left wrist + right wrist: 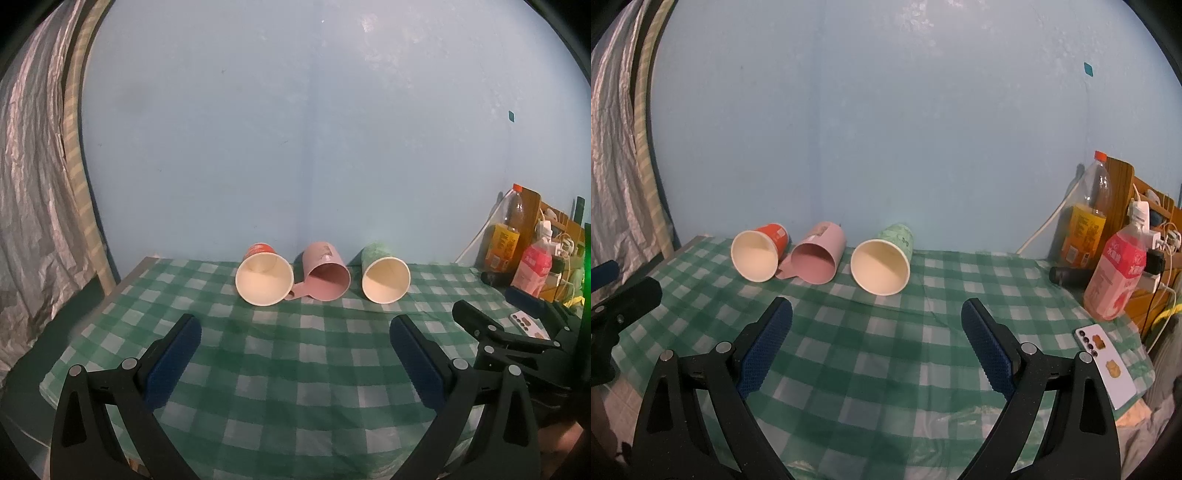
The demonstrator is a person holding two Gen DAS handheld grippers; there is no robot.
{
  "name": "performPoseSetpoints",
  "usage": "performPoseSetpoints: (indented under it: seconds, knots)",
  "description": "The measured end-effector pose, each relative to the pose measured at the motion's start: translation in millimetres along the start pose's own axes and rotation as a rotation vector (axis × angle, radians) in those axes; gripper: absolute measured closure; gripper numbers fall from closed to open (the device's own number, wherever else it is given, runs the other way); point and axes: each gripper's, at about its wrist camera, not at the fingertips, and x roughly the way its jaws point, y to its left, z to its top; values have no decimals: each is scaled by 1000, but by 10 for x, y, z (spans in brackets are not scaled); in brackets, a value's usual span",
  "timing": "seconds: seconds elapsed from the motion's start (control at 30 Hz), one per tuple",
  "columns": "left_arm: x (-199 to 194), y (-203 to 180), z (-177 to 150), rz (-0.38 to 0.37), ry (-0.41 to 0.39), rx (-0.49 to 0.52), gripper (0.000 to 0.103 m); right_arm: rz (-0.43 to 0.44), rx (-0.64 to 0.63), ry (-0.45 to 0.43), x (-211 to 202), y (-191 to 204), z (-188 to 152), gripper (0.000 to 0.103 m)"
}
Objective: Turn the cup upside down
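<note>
Three cups lie on their sides at the back of the green checked tablecloth [280,369], mouths facing me: a red paper cup [263,275] on the left, a pink plastic mug [327,276] with a handle in the middle, a green paper cup [384,273] on the right. They also show in the right wrist view: red cup [757,254], pink mug [818,256], green cup [882,264]. My left gripper [295,334] is open and empty, short of the cups. My right gripper [877,319] is open and empty, just short of the green cup.
Blue wall behind the cups. At the right edge stand a tall orange-drink bottle [1086,218], a pink bottle [1115,273], a wooden rack with cables [1145,221] and a white phone [1106,363]. A curtain [33,184] hangs at the left beyond the table edge.
</note>
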Motion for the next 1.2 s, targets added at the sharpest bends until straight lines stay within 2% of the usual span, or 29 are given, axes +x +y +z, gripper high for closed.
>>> performPoseSetpoints:
  seconds: [1.2]
  knots:
    - [20, -27, -8, -31, 26, -9, 0, 5, -4, 9, 2, -18, -2, 11]
